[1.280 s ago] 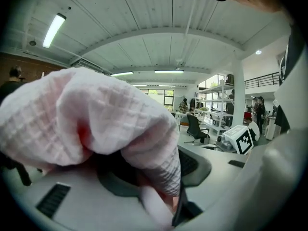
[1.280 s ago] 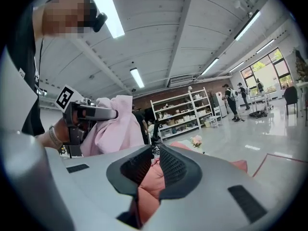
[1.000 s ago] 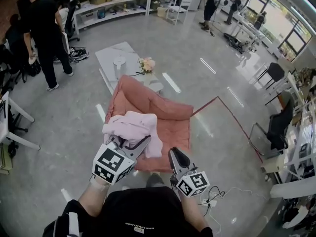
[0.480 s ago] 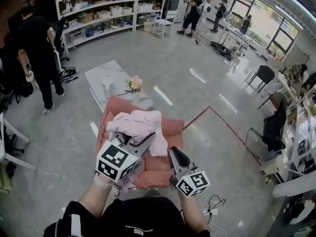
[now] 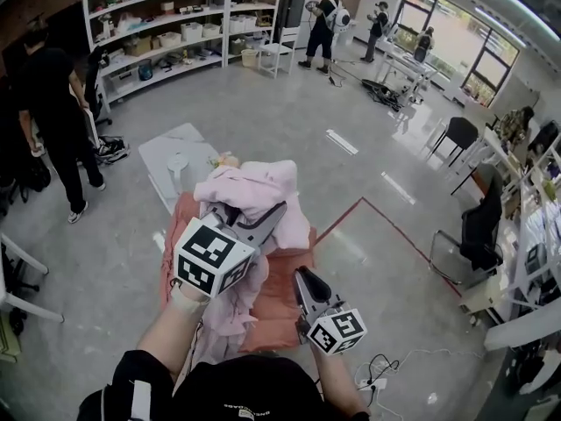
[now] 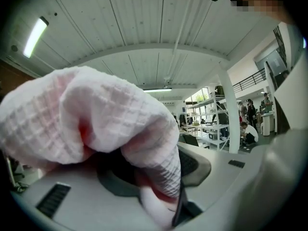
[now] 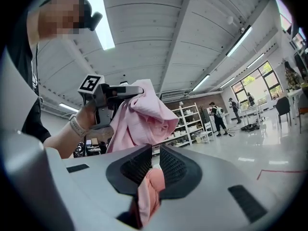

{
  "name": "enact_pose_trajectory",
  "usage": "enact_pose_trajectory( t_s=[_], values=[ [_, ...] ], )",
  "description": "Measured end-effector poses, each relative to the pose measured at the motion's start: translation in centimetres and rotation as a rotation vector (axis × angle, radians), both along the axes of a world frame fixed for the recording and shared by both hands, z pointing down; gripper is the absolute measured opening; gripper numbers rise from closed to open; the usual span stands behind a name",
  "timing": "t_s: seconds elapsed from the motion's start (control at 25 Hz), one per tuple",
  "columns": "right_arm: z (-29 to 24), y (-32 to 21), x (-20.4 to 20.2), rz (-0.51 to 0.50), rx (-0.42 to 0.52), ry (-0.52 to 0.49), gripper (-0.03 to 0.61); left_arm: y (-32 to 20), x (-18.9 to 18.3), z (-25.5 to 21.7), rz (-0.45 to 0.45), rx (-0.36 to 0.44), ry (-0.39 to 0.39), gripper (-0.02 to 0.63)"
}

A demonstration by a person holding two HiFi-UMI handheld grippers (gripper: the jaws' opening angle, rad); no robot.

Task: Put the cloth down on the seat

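— Over the salmon-coloured seat (image 5: pixel 282 298), what does the cloth (image 5: pixel 254 196) look like?

— It is a pale pink waffle-weave cloth, bunched up and held in the air. Most of it is heaped on top of the left tongs (image 5: pixel 265 224). A long tail hangs past the left hand (image 5: pixel 188 301) toward the person's lap.

— So none of it is on the seat?

— The bundle is clear of the cushion. I cannot tell whether the hanging tail brushes the seat's near edge.

— How are the left tongs set?

— They are clamped on the cloth. In the left gripper view the fabric fills the gap between the pads and drapes over them. The tool points about level, and its marker cube (image 5: pixel 210 257) faces the head camera.

— And the right tongs (image 5: pixel 304 281)?

— They sit lower and nearer the body, also about level. The jaws are drawn narrow, with a pink fold of the cloth pinched between the pads. In the right gripper view the left hand and its bundle are up and to the left.

— Are there any containers around?

— A shelf unit (image 5: pixel 175 24) along the far wall holds boxes and bins, too small for their contents to show. Just behind the seat is a low white counter (image 5: pixel 162 147) with a white object on it.
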State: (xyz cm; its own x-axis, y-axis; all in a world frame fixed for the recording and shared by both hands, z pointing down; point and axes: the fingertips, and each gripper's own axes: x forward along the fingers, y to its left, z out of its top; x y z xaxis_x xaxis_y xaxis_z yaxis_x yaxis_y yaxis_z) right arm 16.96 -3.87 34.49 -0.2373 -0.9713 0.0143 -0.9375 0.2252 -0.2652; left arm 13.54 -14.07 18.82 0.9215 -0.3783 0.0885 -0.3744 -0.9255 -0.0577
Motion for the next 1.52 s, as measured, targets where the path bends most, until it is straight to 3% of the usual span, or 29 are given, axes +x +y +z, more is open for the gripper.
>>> enact_pose_trajectory(
  t_s=[0.32,0.76,1.08,1.52],
  values=[
    [-2.0,-2.0,4.9,0.013,0.026,0.022,0.067,-3.1,5.3,-4.1,-0.003,0.042,0.043,0.19],
    [-2.1,-3.8,9.2,0.013,0.052,0.012,0.067,-6.6,8.6,-6.6,-0.061,0.084,0.068,0.192],
    [0.2,-4.9,10.8,-0.026,0.034,-0.02,0.067,-7.7,9.0,-0.8,-0.132,0.026,-0.003,0.192],
    [4.8,-8.7,6.7,-0.142,-0.052,-0.063,0.067,-11.1,2.3,10.3,-0.283,-0.126,-0.118,0.192]
  ],
)
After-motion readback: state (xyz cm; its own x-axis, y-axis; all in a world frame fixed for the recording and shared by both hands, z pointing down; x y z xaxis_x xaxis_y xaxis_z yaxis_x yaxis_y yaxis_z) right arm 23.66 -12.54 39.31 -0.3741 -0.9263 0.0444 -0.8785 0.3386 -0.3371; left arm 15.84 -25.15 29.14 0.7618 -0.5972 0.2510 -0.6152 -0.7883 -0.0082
